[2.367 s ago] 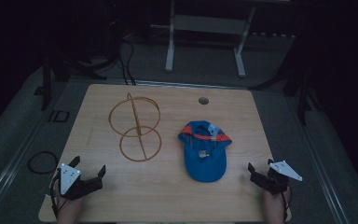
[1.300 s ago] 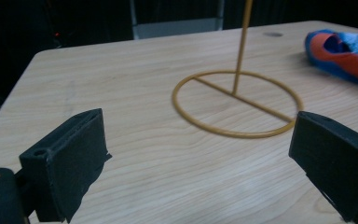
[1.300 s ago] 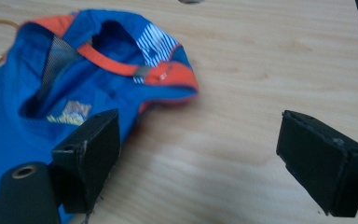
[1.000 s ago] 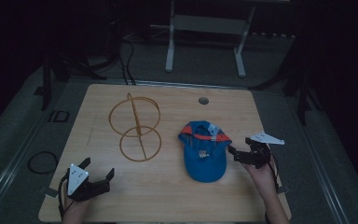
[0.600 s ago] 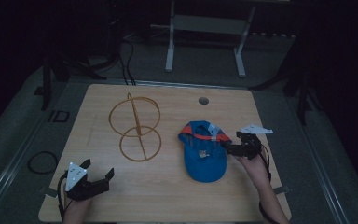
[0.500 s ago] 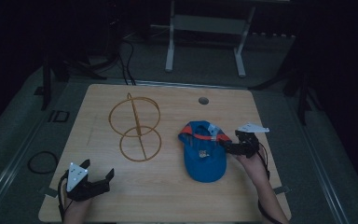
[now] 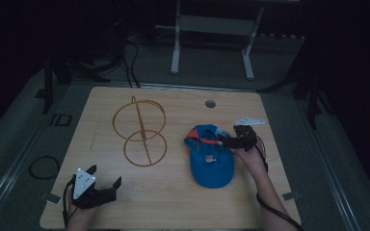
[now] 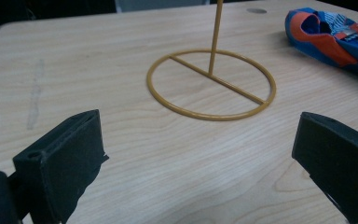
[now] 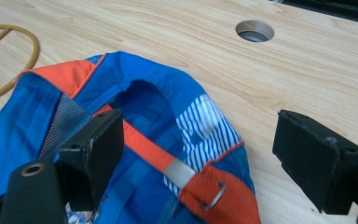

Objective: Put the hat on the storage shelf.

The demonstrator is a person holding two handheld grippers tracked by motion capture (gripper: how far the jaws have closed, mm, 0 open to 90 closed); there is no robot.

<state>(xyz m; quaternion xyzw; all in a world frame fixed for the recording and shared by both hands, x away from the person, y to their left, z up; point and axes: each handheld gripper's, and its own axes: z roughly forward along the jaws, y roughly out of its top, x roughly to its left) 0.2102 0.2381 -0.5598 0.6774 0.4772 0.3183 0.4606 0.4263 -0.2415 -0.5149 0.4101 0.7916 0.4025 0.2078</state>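
On the wooden table (image 7: 173,202), the cap (image 7: 211,156) lies right of the wire stand (image 7: 139,131). Our right gripper (image 9: 200,154), jaws spread, straddles its rear strap (image 9: 161,158); next we close there. Our left gripper (image 7: 107,186) rests spread, near-left of the stand.

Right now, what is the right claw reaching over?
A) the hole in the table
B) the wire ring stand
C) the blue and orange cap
C: the right claw stands open over the blue and orange cap, above its orange back strap.
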